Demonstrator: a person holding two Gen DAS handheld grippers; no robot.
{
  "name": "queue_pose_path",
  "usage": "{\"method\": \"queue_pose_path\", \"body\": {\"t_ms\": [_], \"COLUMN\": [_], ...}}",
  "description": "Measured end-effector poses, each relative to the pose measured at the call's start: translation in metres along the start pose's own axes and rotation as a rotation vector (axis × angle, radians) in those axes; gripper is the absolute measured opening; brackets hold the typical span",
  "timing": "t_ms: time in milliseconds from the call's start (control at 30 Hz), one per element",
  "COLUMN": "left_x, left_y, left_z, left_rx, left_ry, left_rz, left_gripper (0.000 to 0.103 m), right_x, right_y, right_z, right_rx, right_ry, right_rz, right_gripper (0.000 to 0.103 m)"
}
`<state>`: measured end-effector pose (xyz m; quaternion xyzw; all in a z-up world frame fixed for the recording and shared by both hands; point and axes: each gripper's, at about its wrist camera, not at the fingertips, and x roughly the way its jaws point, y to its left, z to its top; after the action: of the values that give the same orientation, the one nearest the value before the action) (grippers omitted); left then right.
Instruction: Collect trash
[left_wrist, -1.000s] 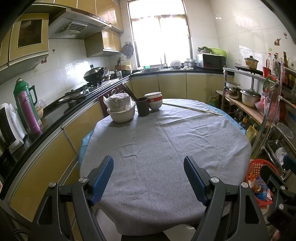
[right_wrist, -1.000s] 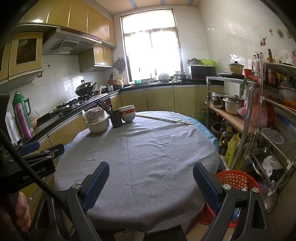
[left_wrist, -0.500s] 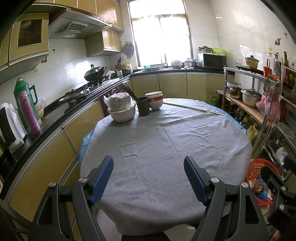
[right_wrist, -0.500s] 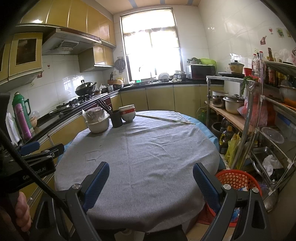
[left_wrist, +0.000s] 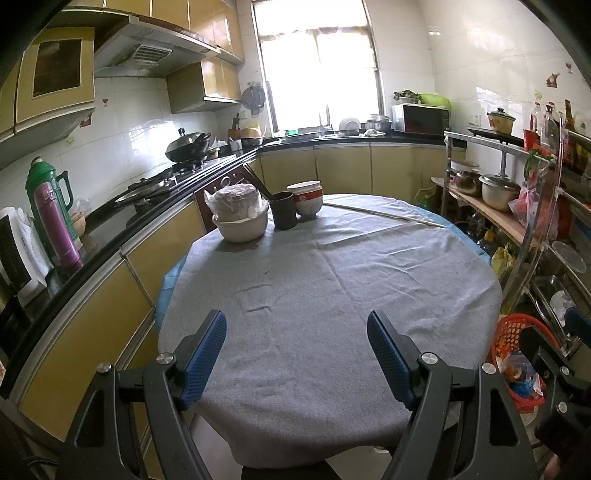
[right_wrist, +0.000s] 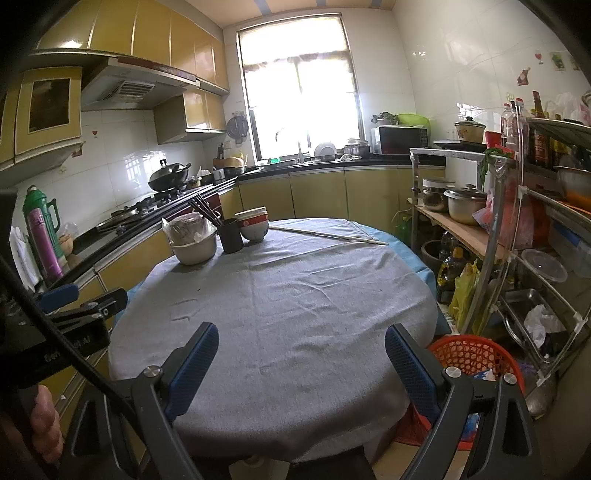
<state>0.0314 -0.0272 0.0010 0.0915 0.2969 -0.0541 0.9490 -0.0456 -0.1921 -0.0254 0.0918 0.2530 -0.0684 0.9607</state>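
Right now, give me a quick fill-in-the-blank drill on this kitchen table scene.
1. The tablecloth on the round table is ____.
2. The dark cup holds ____.
3. The red basket stands on the ____ beside the table.
4. Both claws, left claw and right claw, are ____ and hold nothing.

Missing: grey; chopsticks; floor; open

The left tool (left_wrist: 295, 352) hung open and empty over the grey-clothed tabletop (left_wrist: 332, 280). Bowls (left_wrist: 242, 225) and a dark cup (left_wrist: 284, 216) stood at its far edge. A red basket (left_wrist: 517, 332) sat beside it.

tablecloth (left_wrist: 332, 295): grey cloth, matt, creased
wall tiles (right_wrist: 443, 74): white, glossy
trash basket (right_wrist: 469, 354): red plastic mesh
gripper pads (left_wrist: 205, 354): blue, ribbed
rack (right_wrist: 495, 236): shiny metal
countertop (left_wrist: 110, 221): black, glossy
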Motion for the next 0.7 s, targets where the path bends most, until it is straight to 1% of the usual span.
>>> {"method": "queue_pose_path", "body": {"t_ms": [167,333,500,700], "left_x": [0.0,0.008,0.022,0.051], "left_y": [0.001,0.005,0.013,0.023], "left_z": [-0.001,0.0,0.003,0.01], "left_rx": [-0.006,-0.02,-0.038,-0.058], "left_ry": [0.002,0.02,0.046,0.084], "left_rz": [0.002,0.01,0.022,0.032], "left_gripper": [0.079,0.079,0.079,0.079], "right_x": [0.0,0.01,0.03,0.069], "right_y": [0.0,0.003,0.008,0.016], "right_z": [0.0,0.006,0.02,0.034], "right_rx": [-0.001,-0.013,-0.027,-0.043], "right_ry": [0.002,0.02,0.035,0.073], "right_rz": [0.002,0.007,0.015,0.025], "right_gripper": [0.094,0.094,0.094,0.094]}}
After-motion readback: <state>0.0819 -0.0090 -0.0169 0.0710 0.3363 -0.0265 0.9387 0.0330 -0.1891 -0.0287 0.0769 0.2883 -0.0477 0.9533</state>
